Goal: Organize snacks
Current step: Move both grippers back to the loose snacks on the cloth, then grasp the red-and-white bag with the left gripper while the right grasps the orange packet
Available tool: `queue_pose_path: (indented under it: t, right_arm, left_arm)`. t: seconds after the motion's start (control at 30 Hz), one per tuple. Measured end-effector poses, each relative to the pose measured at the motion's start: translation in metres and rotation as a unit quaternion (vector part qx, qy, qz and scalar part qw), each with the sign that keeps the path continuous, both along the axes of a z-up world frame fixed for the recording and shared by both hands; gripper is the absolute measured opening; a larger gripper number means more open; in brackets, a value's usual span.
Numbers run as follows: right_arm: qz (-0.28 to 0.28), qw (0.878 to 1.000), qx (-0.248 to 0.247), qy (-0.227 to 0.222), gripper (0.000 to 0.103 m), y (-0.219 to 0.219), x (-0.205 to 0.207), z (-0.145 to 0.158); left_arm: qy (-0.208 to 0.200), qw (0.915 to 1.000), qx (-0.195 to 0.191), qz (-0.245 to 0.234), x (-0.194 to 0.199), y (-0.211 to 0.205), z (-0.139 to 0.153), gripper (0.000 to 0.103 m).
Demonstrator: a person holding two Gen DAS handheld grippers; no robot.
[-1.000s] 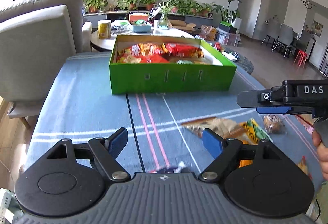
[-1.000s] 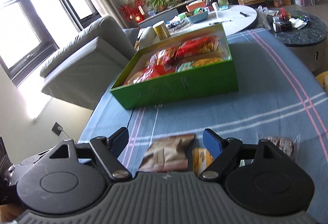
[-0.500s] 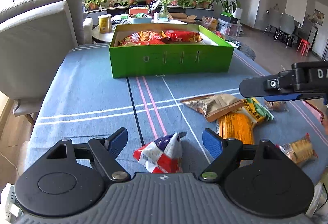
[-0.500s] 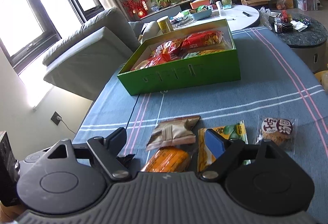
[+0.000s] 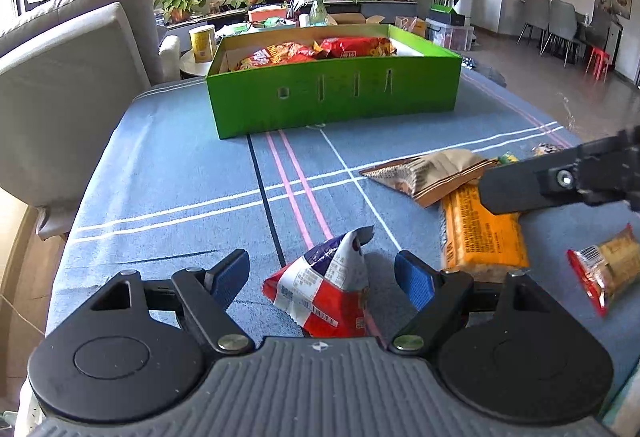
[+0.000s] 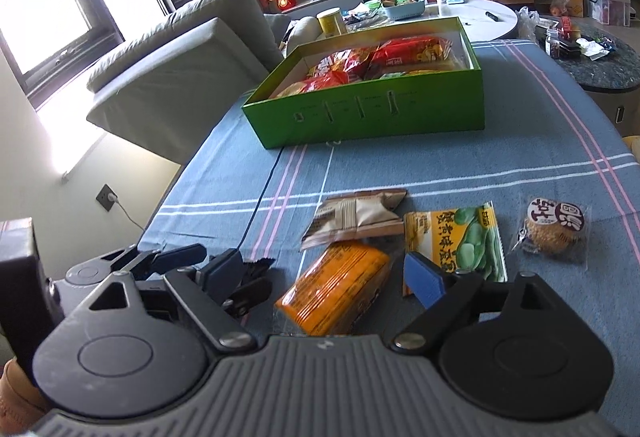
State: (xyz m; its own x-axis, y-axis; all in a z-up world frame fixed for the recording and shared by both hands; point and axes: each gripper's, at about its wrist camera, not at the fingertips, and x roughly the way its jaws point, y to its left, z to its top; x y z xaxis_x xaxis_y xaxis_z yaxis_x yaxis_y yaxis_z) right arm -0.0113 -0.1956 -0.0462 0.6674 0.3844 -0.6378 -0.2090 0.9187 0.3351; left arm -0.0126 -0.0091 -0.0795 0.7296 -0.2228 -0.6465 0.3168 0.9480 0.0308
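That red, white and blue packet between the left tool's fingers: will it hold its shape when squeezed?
Probably not. The red, white and blue packet looks like puffed, crinkled film, so it will likely dent. It looks light for its size. The glossy wrapper may slip; its peaked top may fold.

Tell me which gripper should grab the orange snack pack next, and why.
Right. The right gripper is open with the orange pack lying between its fingers, and its jaws have just been opening. The left gripper is open around the red and white packet instead, with the orange pack off to its side.
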Motion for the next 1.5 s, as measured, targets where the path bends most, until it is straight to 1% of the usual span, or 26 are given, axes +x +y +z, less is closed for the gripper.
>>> queue_pose_path:
  t: [0.03, 0.07, 0.1, 0.13, 0.17, 0.2, 0.3, 0.47, 0.57, 0.67, 0.77, 0.87, 1.0, 1.17, 1.33, 1.5]
  right_arm:
    - [0.001, 1.000, -0.001, 0.001, 0.072, 0.001, 0.000, -0.001]
    - [0.001, 1.000, -0.002, 0.002, 0.072, 0.001, 0.000, -0.001]
    - [0.001, 1.000, -0.002, 0.003, 0.072, 0.001, 0.000, -0.002]
    - [0.001, 1.000, -0.002, 0.004, 0.072, 0.002, 0.001, -0.002]
    - [0.001, 1.000, -0.002, 0.005, 0.072, 0.002, 0.001, -0.003]
    - [0.000, 1.000, -0.001, 0.006, 0.072, 0.002, 0.001, -0.003]
    - [0.000, 1.000, -0.001, 0.006, 0.072, 0.002, 0.002, -0.003]
    - [0.003, 1.000, -0.006, 0.007, 0.072, 0.005, 0.001, -0.003]
    - [0.008, 1.000, -0.018, 0.012, 0.072, 0.009, 0.001, -0.004]
    - [0.016, 0.999, -0.031, 0.026, 0.072, 0.015, 0.003, -0.008]
    - [0.019, 0.998, -0.035, 0.042, 0.072, 0.018, 0.005, -0.014]
    - [0.018, 0.998, -0.037, 0.056, 0.072, 0.023, 0.008, -0.019]
    - [0.017, 0.997, -0.034, 0.067, 0.077, 0.030, 0.013, -0.023]
    - [0.004, 0.997, -0.035, 0.072, 0.079, 0.039, 0.022, -0.025]
    - [-0.010, 0.996, -0.033, 0.079, 0.079, 0.045, 0.030, -0.028]
    - [-0.001, 0.996, -0.050, 0.074, 0.079, 0.053, 0.030, -0.033]
  left_arm:
    - [0.003, 1.0000, 0.000, 0.003, 0.001, 0.001, -0.001, 0.077]
    - [0.008, 1.0000, -0.002, 0.005, 0.003, 0.002, -0.002, 0.074]
    - [0.015, 0.9998, -0.006, 0.009, 0.005, 0.004, -0.004, 0.068]
    - [0.021, 0.9996, -0.010, 0.014, 0.006, 0.005, -0.005, 0.065]
    - [0.024, 0.9994, -0.015, 0.019, 0.007, 0.007, -0.006, 0.062]
    - [0.021, 0.9994, -0.019, 0.020, 0.007, 0.009, -0.006, 0.055]
    - [0.020, 0.9994, -0.019, 0.022, 0.006, 0.012, -0.005, 0.051]
    - [0.011, 0.9990, -0.027, 0.033, 0.000, 0.016, -0.001, 0.050]
    - [0.002, 0.9988, -0.031, 0.037, -0.004, 0.019, 0.004, 0.050]
    - [-0.005, 0.9986, -0.031, 0.041, -0.005, 0.021, 0.009, 0.050]
    - [-0.010, 0.9984, -0.028, 0.049, -0.007, 0.025, 0.010, 0.050]
    - [-0.009, 0.9977, -0.032, 0.058, -0.006, 0.032, 0.011, 0.050]
    - [-0.010, 0.9967, -0.042, 0.070, -0.005, 0.041, 0.013, 0.050]
    - [-0.014, 0.9960, -0.049, 0.073, -0.007, 0.047, 0.015, 0.050]
    - [-0.015, 0.9960, -0.047, 0.075, -0.008, 0.049, 0.015, 0.050]
    - [-0.013, 0.9951, -0.054, 0.081, -0.007, 0.053, 0.014, 0.050]
